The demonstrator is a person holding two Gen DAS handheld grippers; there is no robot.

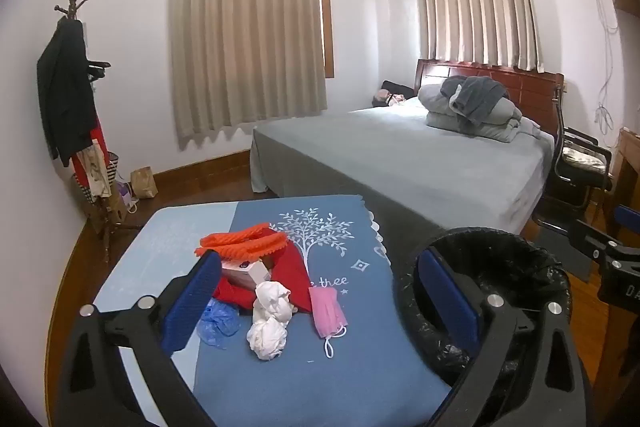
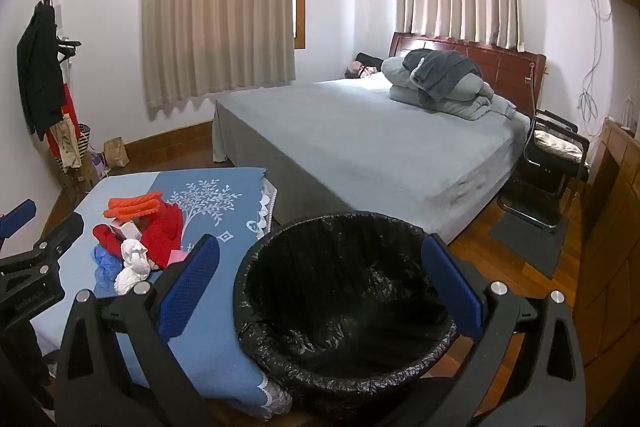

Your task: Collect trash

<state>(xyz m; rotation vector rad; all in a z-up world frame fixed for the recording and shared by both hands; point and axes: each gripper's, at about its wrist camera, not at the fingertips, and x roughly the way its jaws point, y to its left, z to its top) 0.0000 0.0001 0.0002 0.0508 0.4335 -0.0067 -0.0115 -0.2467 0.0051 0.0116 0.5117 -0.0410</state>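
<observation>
A heap of trash lies on the blue tablecloth (image 1: 352, 367): crumpled white tissue (image 1: 269, 323), a pink face mask (image 1: 328, 311), a blue glove (image 1: 219, 321), a red bag (image 1: 290, 267), orange netting (image 1: 240, 243) and a small box (image 1: 250, 271). My left gripper (image 1: 320, 259) hangs open above the table, short of the heap, with nothing between its fingers. A bin with a black liner (image 2: 348, 291) stands right of the table. Above its mouth my right gripper (image 2: 320, 243) is open and empty. The tissue (image 2: 134, 263) and red bag (image 2: 164, 235) lie to its left.
A bed (image 2: 380, 147) with folded grey bedding stands behind the table and bin. A coat rack (image 1: 76, 99) with clothes is at the left wall, with a paper bag (image 1: 143, 182) on the floor. A black chair (image 2: 552, 163) and wooden cabinet (image 2: 612, 227) are at the right.
</observation>
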